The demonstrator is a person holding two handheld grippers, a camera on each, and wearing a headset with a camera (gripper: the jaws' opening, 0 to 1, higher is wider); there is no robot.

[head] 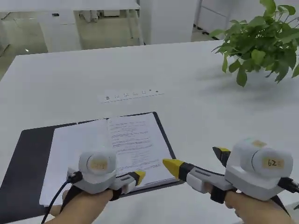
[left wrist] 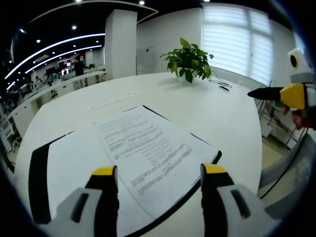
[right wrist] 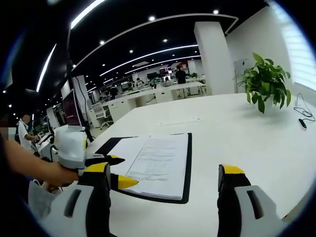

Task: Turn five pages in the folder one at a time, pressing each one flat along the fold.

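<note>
On one white table [head: 210, 107] lies one black folder [head: 28, 154], open on printed white pages [head: 133, 140]. Two grippers: left gripper [left wrist: 159, 170], jaws wide, above the folder's near edge; right gripper [right wrist: 163, 169], jaws wide and empty, over bare tabletop beside its right edge. One green leafy plant [head: 259, 42] stands well apart.

Bright, even light from ceiling strips [right wrist: 148, 53] and window [left wrist: 237, 39]; soft shadow under plant [head: 259, 44]; fisheye edges bend.

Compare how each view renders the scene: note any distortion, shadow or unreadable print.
Head view: straight lines, soft shadow beside the plant, folder print too small to read. Left gripper view: fisheye bends the table edge. Right gripper view: ceiling lights curve.
</note>
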